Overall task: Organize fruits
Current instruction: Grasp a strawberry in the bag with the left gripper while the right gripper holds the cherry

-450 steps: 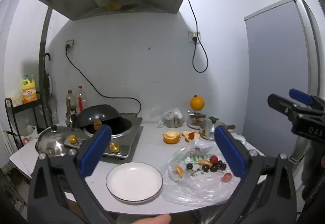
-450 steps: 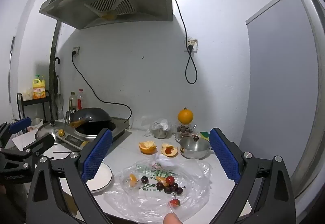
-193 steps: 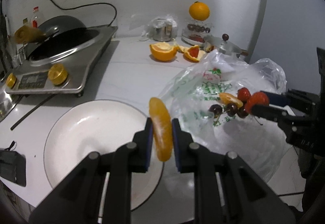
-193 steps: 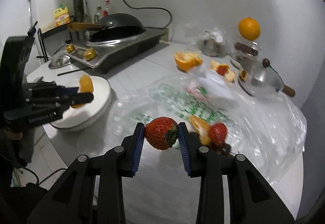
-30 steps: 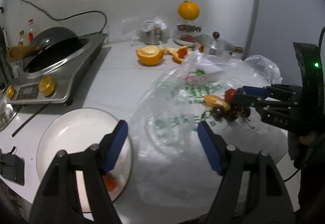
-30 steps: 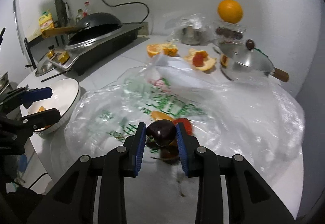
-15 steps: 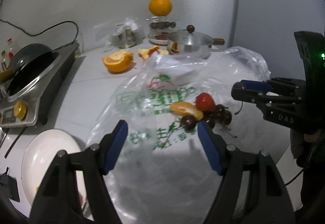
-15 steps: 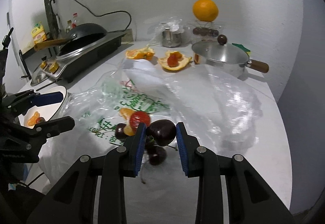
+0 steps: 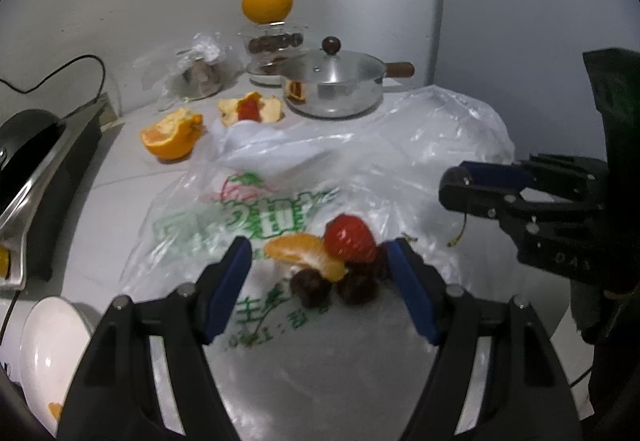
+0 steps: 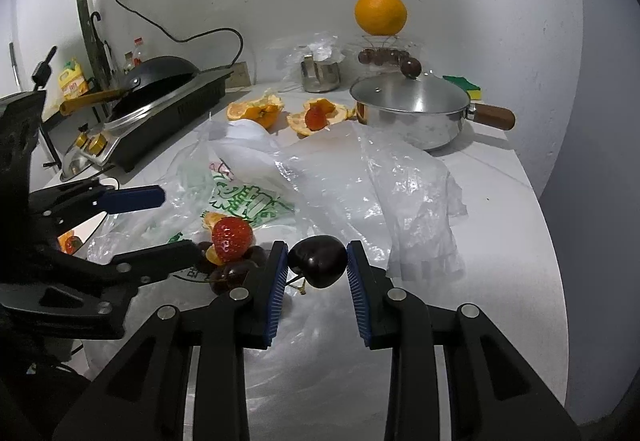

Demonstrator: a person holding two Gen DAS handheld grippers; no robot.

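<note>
A small pile of fruit lies on a clear plastic bag (image 9: 400, 145): an orange segment (image 9: 304, 255), a strawberry (image 9: 350, 239) and dark cherries (image 9: 310, 287). My left gripper (image 9: 316, 261) is open, and its blue pads stand on either side of the pile without touching it. My right gripper (image 10: 318, 265) is shut on a dark cherry (image 10: 318, 267), held just right of the pile above the bag. The left wrist view shows the right gripper (image 9: 452, 187) at the right with the cherry's stem dangling. The white plate (image 9: 48, 341) at lower left holds an orange piece (image 9: 54, 409).
A lidded steel pot (image 9: 332, 81) with a wooden handle stands at the back. Behind it a whole orange (image 9: 267, 1) sits on a glass jar. Orange halves and peel (image 9: 172, 133) lie behind the bag. An induction cooker with a wok (image 10: 160, 97) fills the left.
My left gripper has swung right, from over the plate to around the fruit pile, still open. My right gripper has drawn away from the pile to the right with the cherry held.
</note>
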